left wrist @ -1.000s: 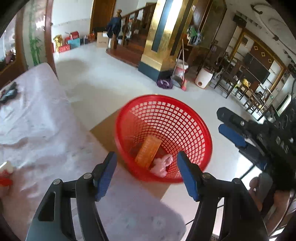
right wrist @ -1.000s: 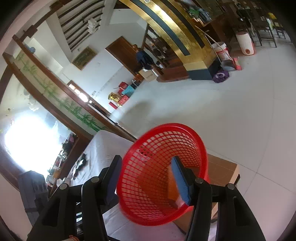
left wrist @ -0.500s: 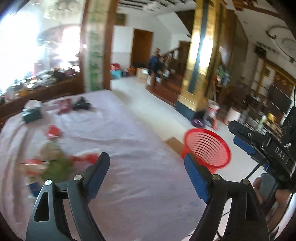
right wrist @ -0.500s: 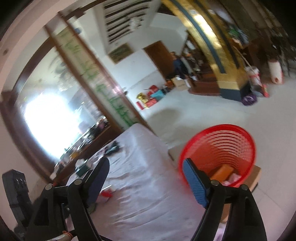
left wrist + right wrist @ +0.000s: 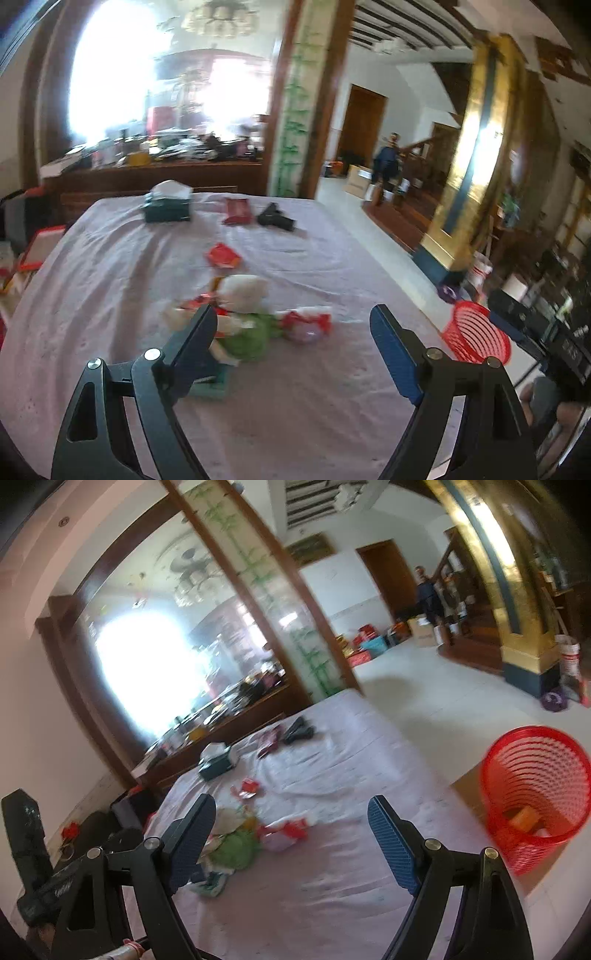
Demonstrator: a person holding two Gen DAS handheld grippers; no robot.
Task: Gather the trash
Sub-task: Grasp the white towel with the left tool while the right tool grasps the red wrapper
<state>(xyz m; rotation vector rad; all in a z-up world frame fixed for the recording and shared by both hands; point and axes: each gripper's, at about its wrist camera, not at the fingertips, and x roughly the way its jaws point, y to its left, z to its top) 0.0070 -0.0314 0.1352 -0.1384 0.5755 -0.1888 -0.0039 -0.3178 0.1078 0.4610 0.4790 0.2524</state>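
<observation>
A pile of trash (image 5: 243, 317) with green, white and red wrappers lies on the pale cloth-covered table (image 5: 110, 295); it also shows in the right wrist view (image 5: 243, 834). A red wrapper (image 5: 223, 255) lies farther back. My left gripper (image 5: 291, 336) is open and empty, just short of the pile. My right gripper (image 5: 291, 830) is open and empty above the table. The red mesh basket (image 5: 535, 797) stands on a cardboard box beside the table and holds an orange item; it appears small in the left wrist view (image 5: 476, 334).
A green tissue box (image 5: 168, 208), a red packet (image 5: 238, 210) and a black object (image 5: 277, 219) lie at the table's far end. A cluttered wooden sideboard (image 5: 155, 173) stands behind. A gold pillar (image 5: 465, 184) and a person (image 5: 386, 166) are across the tiled floor.
Both grippers have swung from over the red basket back toward the table. The trash pile is now close in front of the left gripper, and the basket sits off to the right.
</observation>
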